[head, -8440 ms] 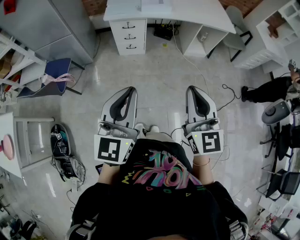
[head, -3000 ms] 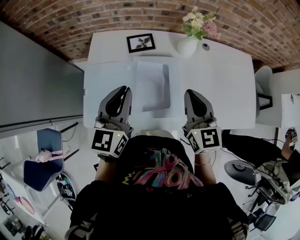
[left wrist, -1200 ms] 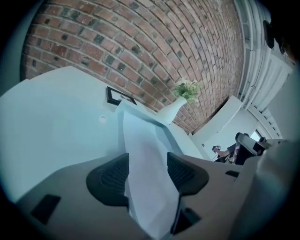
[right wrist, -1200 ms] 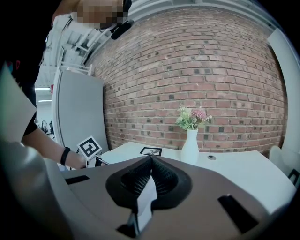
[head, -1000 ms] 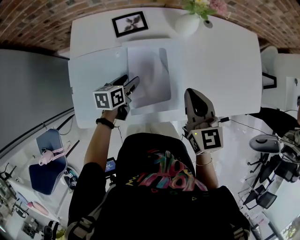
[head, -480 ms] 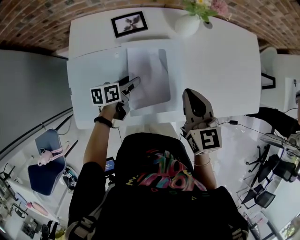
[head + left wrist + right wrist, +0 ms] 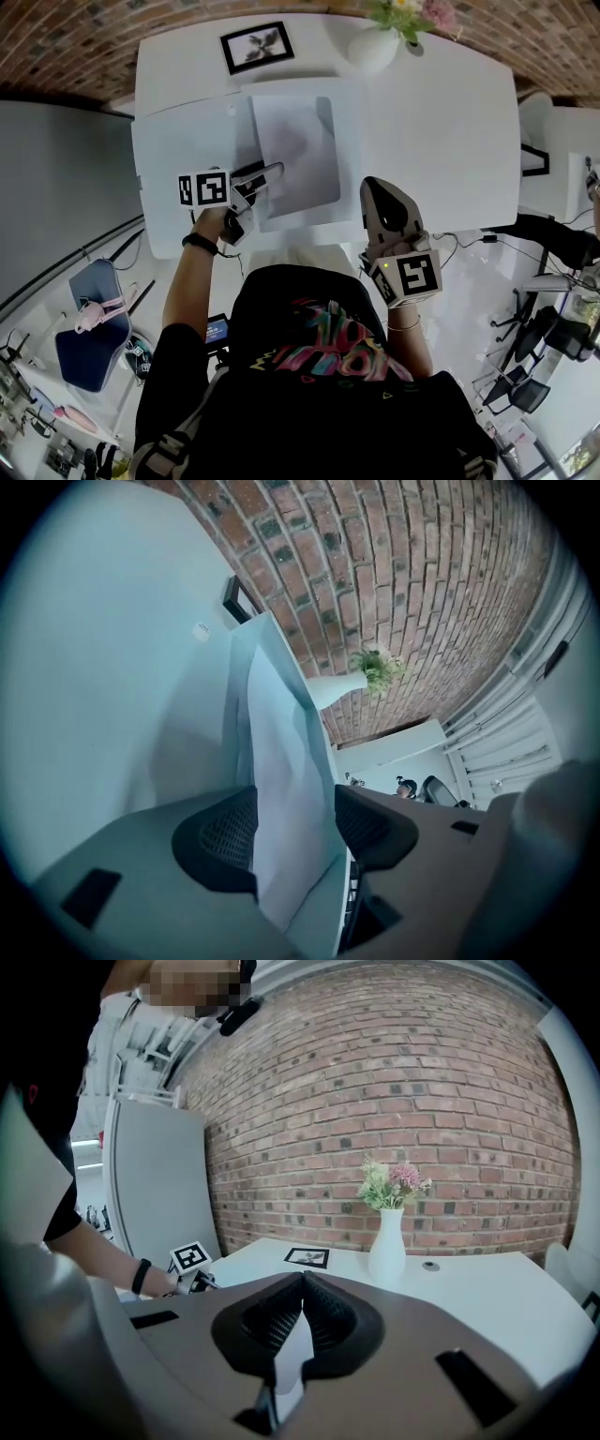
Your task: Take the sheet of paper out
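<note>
A pale folder (image 7: pixel 187 150) lies open on the white table (image 7: pixel 441 122). A sheet of paper (image 7: pixel 295 155) rests on its right half. My left gripper (image 7: pixel 272 171) reaches in from the left, at the sheet's left edge. In the left gripper view a lifted pale sheet (image 7: pixel 281 789) stands between the two pads, which are apart, so my left gripper (image 7: pixel 295 797) is open around it. Near the table's front edge my right gripper (image 7: pixel 375 185) hangs shut and holds nothing. In the right gripper view the right gripper (image 7: pixel 302 1283) has its pads touching.
A framed picture (image 7: pixel 256 47) and a white vase with flowers (image 7: pixel 373 42) stand at the table's back, against a brick wall (image 7: pixel 84 37). A grey cabinet (image 7: pixel 56 187) stands left of the table. A blue chair (image 7: pixel 89 323) is at lower left.
In the last second my left gripper has turned and shifted slightly left at the sheet's edge, and the edge now stands between its jaws. My right gripper has barely moved.
</note>
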The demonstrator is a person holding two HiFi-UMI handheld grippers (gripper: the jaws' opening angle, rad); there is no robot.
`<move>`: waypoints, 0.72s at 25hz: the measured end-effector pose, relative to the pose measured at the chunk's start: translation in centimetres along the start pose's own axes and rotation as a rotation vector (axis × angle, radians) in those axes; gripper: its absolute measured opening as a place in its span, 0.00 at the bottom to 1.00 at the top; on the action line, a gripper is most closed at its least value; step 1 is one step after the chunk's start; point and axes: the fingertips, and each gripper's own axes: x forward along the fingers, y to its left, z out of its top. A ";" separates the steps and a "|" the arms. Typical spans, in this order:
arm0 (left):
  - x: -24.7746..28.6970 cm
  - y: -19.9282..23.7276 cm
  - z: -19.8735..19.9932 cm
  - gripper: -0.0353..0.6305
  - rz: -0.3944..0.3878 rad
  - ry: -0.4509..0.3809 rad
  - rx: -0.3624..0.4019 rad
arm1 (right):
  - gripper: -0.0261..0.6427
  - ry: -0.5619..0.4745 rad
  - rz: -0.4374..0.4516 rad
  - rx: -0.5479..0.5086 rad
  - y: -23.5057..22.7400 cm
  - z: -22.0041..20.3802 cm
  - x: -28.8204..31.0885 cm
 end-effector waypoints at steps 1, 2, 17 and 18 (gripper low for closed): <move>-0.1 -0.1 0.1 0.43 -0.013 -0.011 -0.003 | 0.07 0.003 0.001 0.000 0.0 -0.1 0.0; -0.1 -0.1 0.4 0.43 -0.022 -0.036 -0.003 | 0.07 0.005 0.002 0.000 0.1 -0.2 0.0; 2.2 -0.7 3.5 0.43 -0.133 -0.131 -0.079 | 0.07 0.013 -0.011 0.025 0.1 -0.4 -0.1; 2.4 -0.8 3.4 0.43 -0.133 -0.123 -0.075 | 0.07 0.013 -0.015 0.026 0.1 -0.4 -0.1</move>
